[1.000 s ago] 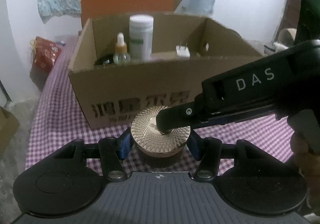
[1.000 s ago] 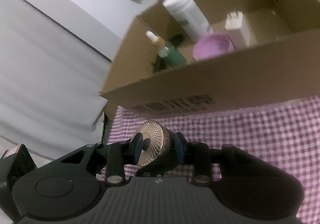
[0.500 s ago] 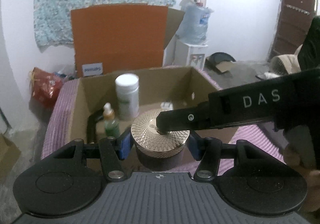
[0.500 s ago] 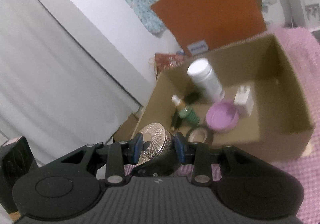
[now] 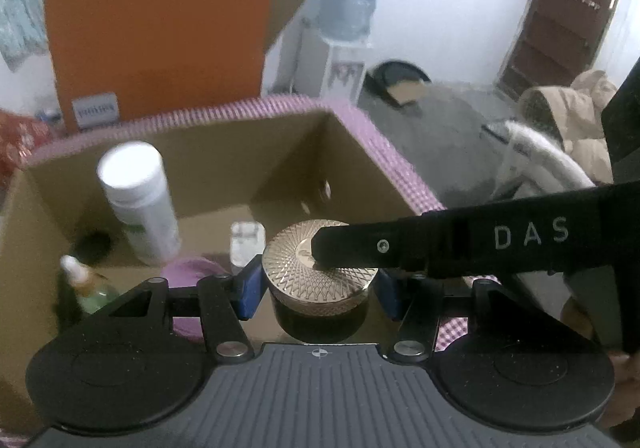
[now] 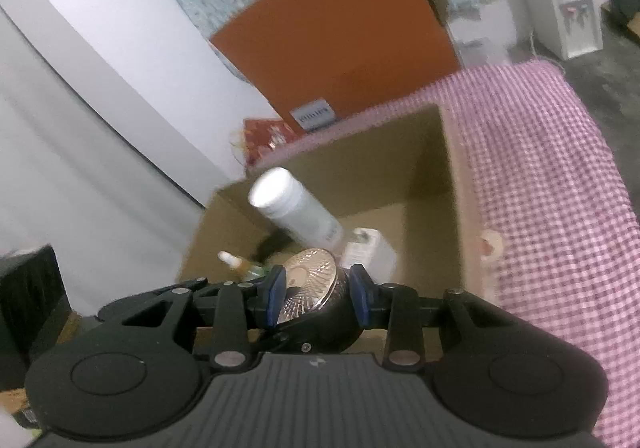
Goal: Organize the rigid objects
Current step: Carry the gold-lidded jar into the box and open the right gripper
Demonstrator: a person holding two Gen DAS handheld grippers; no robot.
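Left wrist view shows the left gripper (image 5: 318, 294) clamped on the dark body of a jar (image 5: 320, 284) with a gold lid, while the right gripper (image 6: 316, 298) pinches the lid from the side, likely steadying the jar above the cardboard box (image 5: 360, 152) for a controlled drop inside.

Colours and patterns over the open carton.
Jar (image 5: 320, 280): dark body, gold lid with fine engraved lattice. Carton (image 5: 360, 168): plain brown. Bottle (image 5: 138, 204): white with a green band. Dish (image 5: 188, 272): lilac. Dropper bottle (image 5: 86, 284): green, amber collar, white tip. Worktop cloth (image 6: 552, 176): pink-and-white check. Panel (image 5: 160, 36) behind: flat orange. Tongs' pads (image 5: 248, 290): blue on black.
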